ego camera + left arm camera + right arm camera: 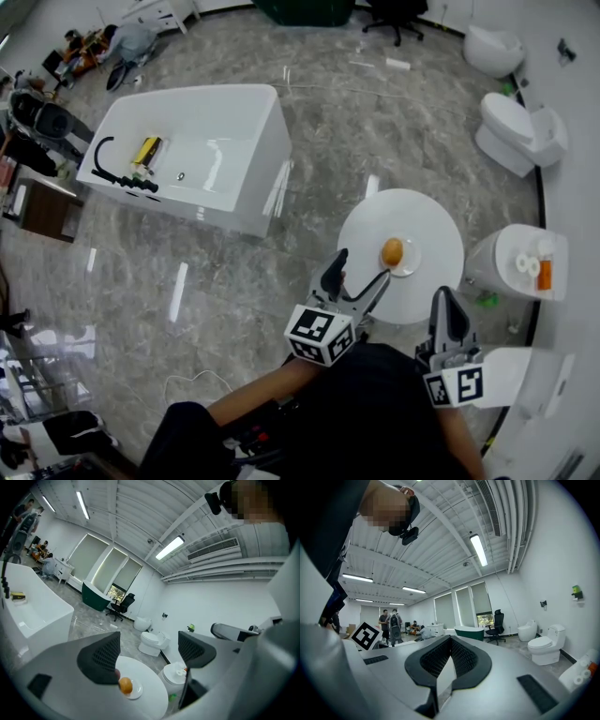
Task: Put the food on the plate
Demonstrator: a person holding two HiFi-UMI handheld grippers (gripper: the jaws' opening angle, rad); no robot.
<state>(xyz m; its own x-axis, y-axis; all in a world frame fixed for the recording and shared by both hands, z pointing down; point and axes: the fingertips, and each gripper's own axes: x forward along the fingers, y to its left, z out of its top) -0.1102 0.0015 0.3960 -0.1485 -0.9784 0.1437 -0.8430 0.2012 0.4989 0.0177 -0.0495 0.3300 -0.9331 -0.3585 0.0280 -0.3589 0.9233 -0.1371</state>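
Left hand-held gripper (364, 266) agape; right (447, 298) closed

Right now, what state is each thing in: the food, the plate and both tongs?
Food: lying on the plate.
Plate: flat on the round table, holding the food.
Left tongs: open, empty.
Right tongs: shut, empty.

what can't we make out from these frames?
- The food on the plate: too small in the head view and the left gripper view to say what kind.
- Plate's left edge, left gripper view: covered by a jaw of the open left gripper.
- Right gripper view: the shut right gripper points across the room; the table and plate are out of frame.
- Yellow item in the bathtub: too small to identify.
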